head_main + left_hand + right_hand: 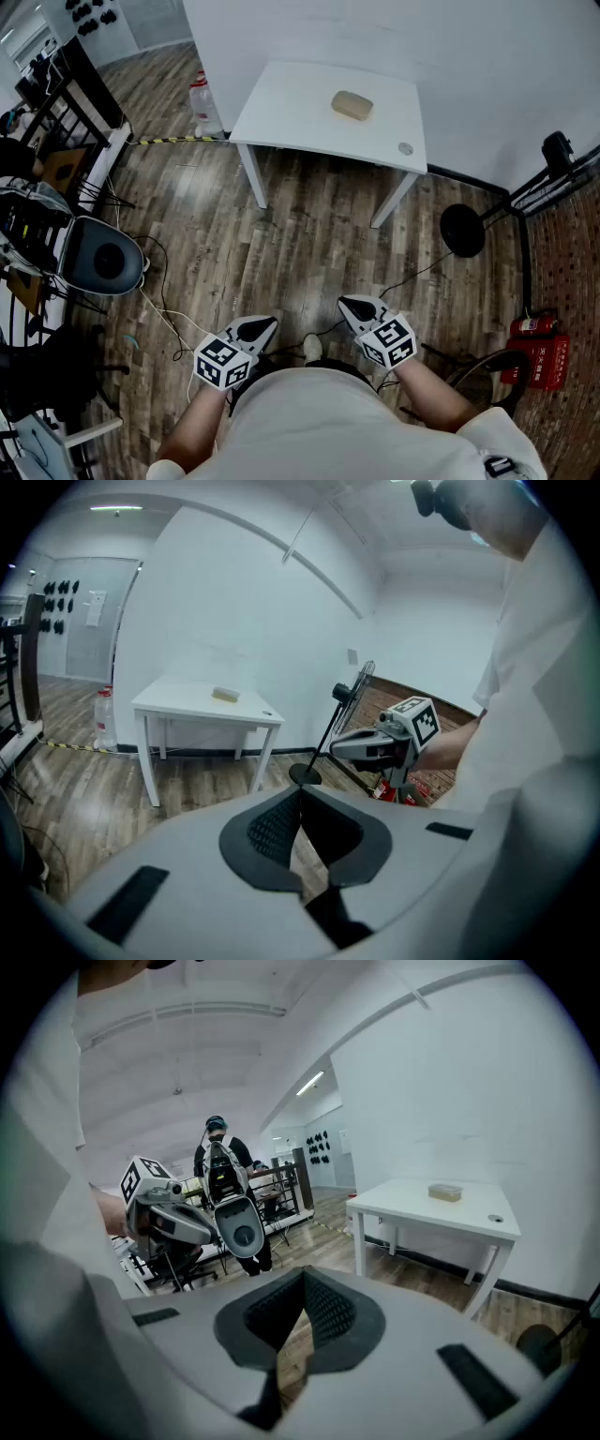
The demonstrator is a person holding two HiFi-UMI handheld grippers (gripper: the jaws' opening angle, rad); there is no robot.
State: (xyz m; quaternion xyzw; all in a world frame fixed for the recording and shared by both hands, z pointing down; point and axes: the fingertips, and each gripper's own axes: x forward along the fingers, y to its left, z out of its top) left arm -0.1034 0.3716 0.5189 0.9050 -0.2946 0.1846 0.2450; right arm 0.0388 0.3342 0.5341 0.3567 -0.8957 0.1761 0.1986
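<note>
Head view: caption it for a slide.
Both shut, the left gripper and right gripper hang above the wood floor, facing a white table bearing a tan object.

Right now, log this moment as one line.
left tongs: shut, empty | right tongs: shut, empty | both over wood floor, apart from white table | tan block on table

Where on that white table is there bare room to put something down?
The white table is bare across its left half, left of the tan block. The right front corner holds a small round disc. The floor at left is crowded with cables.
</note>
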